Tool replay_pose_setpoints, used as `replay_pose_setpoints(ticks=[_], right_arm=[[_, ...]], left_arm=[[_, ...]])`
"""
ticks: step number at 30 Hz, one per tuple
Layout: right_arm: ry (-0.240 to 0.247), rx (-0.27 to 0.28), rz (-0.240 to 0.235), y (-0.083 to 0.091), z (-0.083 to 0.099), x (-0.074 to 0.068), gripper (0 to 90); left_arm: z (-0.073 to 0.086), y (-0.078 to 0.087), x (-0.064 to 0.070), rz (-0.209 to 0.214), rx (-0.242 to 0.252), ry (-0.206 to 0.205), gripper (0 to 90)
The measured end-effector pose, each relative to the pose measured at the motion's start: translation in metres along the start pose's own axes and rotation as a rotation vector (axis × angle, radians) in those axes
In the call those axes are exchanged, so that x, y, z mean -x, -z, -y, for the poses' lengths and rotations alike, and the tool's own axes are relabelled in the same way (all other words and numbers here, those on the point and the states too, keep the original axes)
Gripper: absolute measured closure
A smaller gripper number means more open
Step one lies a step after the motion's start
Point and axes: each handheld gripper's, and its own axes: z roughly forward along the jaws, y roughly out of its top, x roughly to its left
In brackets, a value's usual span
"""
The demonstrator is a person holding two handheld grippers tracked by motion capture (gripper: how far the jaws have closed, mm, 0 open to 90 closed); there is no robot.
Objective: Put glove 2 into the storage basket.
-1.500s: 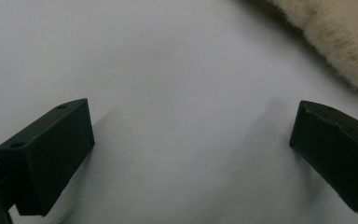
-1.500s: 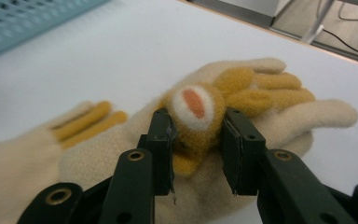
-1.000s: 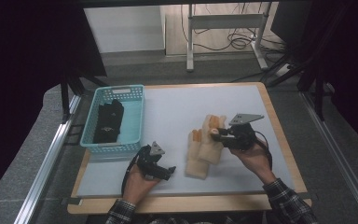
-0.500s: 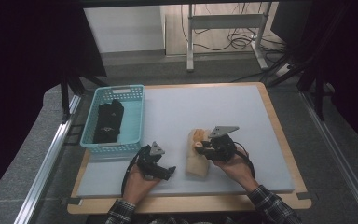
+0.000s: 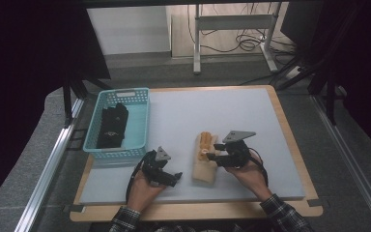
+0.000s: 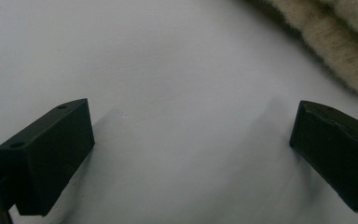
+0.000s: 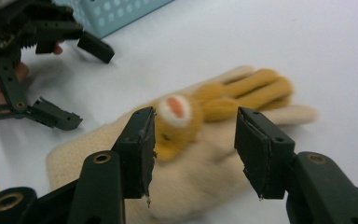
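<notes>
Cream glove point(image 5: 204, 159) with orange animal patch now flat on worktop point(image 5: 222, 111), right of basket point(image 5: 121, 123); a second ago lifted, further from basket. Placement looks done. Right tool point(image 5: 216, 153) lowered over glove, jaws apart, holding nothing point(image 7: 193, 144). Left tool point(image 5: 166, 174) resting beside glove cuff, jaws wide apart. Dark gloves point(image 5: 112, 126) inside basket.

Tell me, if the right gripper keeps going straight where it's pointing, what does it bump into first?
Most likely the cream glove. The right gripper has its jaws open right over the glove's middle, near the orange animal face. Depth is hard to judge, but nothing else seems to lie between them.
</notes>
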Motion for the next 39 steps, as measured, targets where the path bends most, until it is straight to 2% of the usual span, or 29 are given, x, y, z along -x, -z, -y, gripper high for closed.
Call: replay_pose_setpoints(ticks=[2, 5, 10, 14, 16, 18, 21, 23, 25, 27, 30, 32, 35, 39], right_arm=[[-0.013, 0.008, 0.012, 0.008, 0.001, 0.006, 49.1], [-0.029, 0.000, 0.029, 0.016, 0.008, 0.015, 58.3], [-0.056, -0.020, 0.049, 0.019, 0.023, 0.026, 70.2], [-0.070, -0.007, 0.065, 0.016, 0.022, 0.033, 71.4], [-0.071, 0.004, 0.072, 0.011, 0.017, 0.039, 71.0], [-0.081, 0.005, 0.072, 0.002, 0.012, 0.042, 67.0], [-0.081, -0.024, 0.071, -0.015, 0.007, 0.046, 62.2], [-0.077, -0.055, 0.078, -0.026, 0.007, 0.049, 63.5], [-0.072, -0.084, 0.093, -0.034, 0.010, 0.051, 72.1], [-0.070, -0.093, 0.105, -0.035, 0.013, 0.051, 74.8], [-0.079, -0.082, 0.130, -0.027, 0.017, 0.049, 73.6], [-0.078, -0.048, 0.116, -0.015, 0.018, 0.044, 69.8], [-0.057, -0.037, 0.091, 0.002, 0.022, 0.034, 68.5], [-0.051, -0.061, 0.023, 0.012, 0.036, 0.021, 76.1]], left_arm=[[0.000, 0.000, 0.000, 0.002, -0.001, 0.002, 0.0], [0.000, 0.000, 0.000, 0.002, -0.002, 0.001, 0.0], [0.000, 0.000, 0.000, 0.002, -0.002, 0.001, 0.0], [0.000, 0.000, 0.000, 0.002, -0.002, 0.001, 0.0], [0.000, 0.000, 0.000, 0.002, -0.002, 0.001, 0.0], [0.000, 0.000, 0.000, 0.002, -0.002, 0.002, 0.0], [0.000, 0.000, 0.000, 0.003, -0.002, 0.002, 0.0], [0.000, 0.000, 0.000, 0.002, -0.002, 0.002, 0.0], [0.000, 0.000, 0.000, 0.002, -0.002, 0.002, 0.0], [0.000, 0.000, 0.000, 0.002, -0.002, 0.002, 0.0], [0.000, 0.000, 0.000, 0.002, -0.001, 0.001, 0.0], [0.000, 0.000, 0.000, 0.002, -0.002, 0.001, 0.0], [0.000, 0.000, 0.000, 0.003, -0.001, 0.002, 0.1], [0.000, 0.001, 0.001, -0.003, -0.003, 0.017, 0.6]])
